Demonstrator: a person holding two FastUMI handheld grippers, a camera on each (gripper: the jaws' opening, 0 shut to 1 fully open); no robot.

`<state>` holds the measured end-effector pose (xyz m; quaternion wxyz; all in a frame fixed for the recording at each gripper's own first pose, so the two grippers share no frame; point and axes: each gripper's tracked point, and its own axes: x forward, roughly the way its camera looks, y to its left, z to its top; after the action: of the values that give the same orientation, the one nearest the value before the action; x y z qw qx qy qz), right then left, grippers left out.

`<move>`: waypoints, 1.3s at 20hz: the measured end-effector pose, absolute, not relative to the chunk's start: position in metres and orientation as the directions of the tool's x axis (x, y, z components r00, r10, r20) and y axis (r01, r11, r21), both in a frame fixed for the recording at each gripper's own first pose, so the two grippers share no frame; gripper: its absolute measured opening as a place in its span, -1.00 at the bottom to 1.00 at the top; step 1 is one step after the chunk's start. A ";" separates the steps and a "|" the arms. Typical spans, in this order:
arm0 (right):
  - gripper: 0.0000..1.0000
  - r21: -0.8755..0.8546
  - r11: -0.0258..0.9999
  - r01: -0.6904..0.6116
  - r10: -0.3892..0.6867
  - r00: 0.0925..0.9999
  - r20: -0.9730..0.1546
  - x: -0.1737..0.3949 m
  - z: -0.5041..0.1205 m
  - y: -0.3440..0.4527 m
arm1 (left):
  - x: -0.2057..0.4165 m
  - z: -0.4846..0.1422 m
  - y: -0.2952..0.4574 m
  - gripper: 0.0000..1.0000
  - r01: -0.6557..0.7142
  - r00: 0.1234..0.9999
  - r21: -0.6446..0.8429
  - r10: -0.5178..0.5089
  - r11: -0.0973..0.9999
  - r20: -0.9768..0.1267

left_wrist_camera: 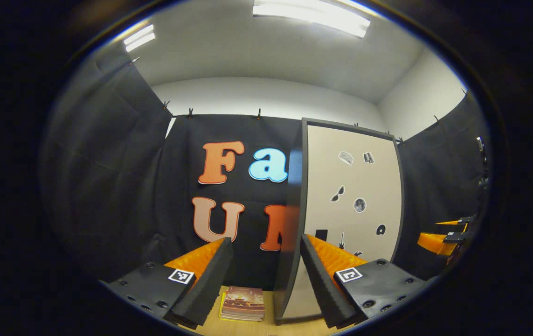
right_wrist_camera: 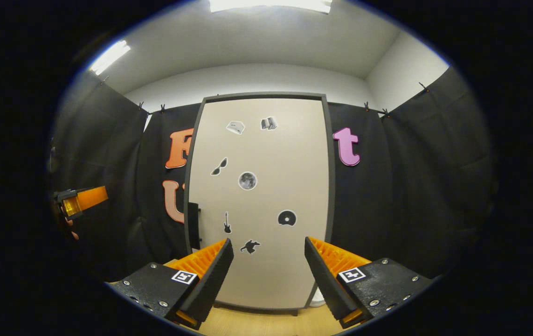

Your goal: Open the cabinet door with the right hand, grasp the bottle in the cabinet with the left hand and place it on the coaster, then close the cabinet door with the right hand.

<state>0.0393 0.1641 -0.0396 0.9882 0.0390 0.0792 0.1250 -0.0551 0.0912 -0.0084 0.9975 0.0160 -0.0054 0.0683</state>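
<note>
The tall cabinet (right_wrist_camera: pixel 259 196) stands straight ahead in the right gripper view. Its beige door with small stickers is shut inside a dark frame, so the inside is hidden. A dark handle (right_wrist_camera: pixel 193 226) sits on the door's left edge. My right gripper (right_wrist_camera: pixel 268 241) is open, short of the door, with nothing between its fingers. In the left gripper view the cabinet (left_wrist_camera: pixel 352 200) is to the right, seen at an angle. My left gripper (left_wrist_camera: pixel 266 240) is open and holds nothing. Below it, a flat reddish-brown, book-like stack (left_wrist_camera: pixel 243 303) lies on the wooden table (left_wrist_camera: pixel 210 326).
Black cloth walls close the booth on three sides. The right gripper (left_wrist_camera: pixel 441 240) shows at the far right of the left gripper view, and the left gripper (right_wrist_camera: pixel 79 200) at the far left of the right gripper view. Something white (right_wrist_camera: pixel 316 298) peeks out by the cabinet's lower right corner.
</note>
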 end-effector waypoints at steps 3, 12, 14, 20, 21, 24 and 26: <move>0.89 0.117 0.943 -0.312 0.328 0.931 -0.160 0.055 -0.043 0.215 | -0.067 -0.010 0.124 0.94 -0.189 0.982 0.038 0.189 0.981 0.008; 0.79 0.164 0.921 -0.354 0.388 0.873 -0.295 0.123 -0.096 0.337 | -0.078 -0.015 0.202 0.89 -0.257 0.966 0.064 0.258 0.964 -0.008; 0.65 0.181 0.923 -0.340 0.382 0.867 -0.319 0.138 -0.105 0.353 | -0.079 -0.019 0.215 0.89 -0.254 0.966 0.065 0.256 0.965 -0.019; 0.21 0.277 0.935 -0.220 0.320 0.859 -0.399 0.171 -0.131 0.371 | -0.067 -0.024 0.236 0.89 -0.232 0.971 0.087 0.236 0.969 -0.039; 0.17 0.302 0.930 -0.210 0.326 0.851 -0.411 0.172 -0.133 0.374 | -0.065 -0.024 0.239 0.89 -0.229 0.972 0.095 0.234 0.969 -0.039; -0.13 0.322 0.928 -0.185 0.319 0.841 -0.438 0.178 -0.143 0.382 | -0.055 -0.040 0.232 0.89 -0.194 0.976 0.095 0.202 0.976 -0.078; -0.24 0.288 0.940 -0.183 0.297 0.854 -0.427 0.178 -0.142 0.381 | -0.049 -0.044 0.227 0.93 -0.180 0.977 0.096 0.189 0.979 -0.097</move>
<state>0.1780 0.3814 -0.1421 0.9554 0.1190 0.2392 0.1258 -0.0489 0.2274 -0.0439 0.9933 0.0434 0.0530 0.0929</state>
